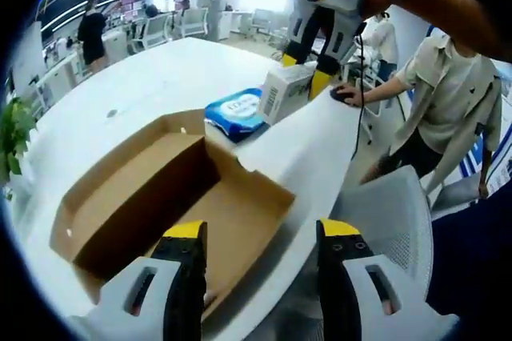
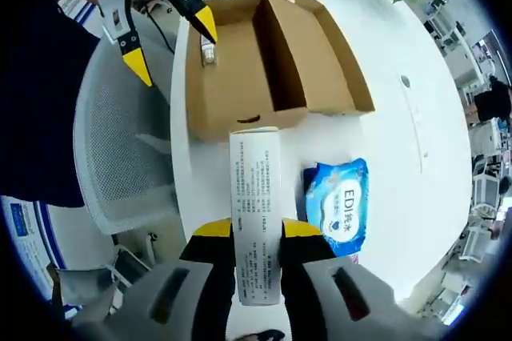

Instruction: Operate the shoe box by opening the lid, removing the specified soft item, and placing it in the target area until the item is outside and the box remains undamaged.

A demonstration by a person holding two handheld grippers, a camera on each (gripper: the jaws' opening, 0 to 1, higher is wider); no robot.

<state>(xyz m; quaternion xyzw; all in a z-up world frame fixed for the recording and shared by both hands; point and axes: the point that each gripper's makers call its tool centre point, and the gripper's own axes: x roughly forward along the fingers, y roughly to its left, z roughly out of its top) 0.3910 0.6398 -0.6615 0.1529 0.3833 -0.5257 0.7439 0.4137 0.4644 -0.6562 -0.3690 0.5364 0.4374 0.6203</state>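
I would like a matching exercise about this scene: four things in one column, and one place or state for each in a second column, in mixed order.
Things:
1. shoe box
2. white carton
3. blue wipes pack
4. left claw

Places or states:
a. lying flat on the white table
b. gripped in the right claw
c. open, holding nothing
d. lid open, cardboard inside showing

Pairs: 1-d, 2-b, 3-a, 4-c
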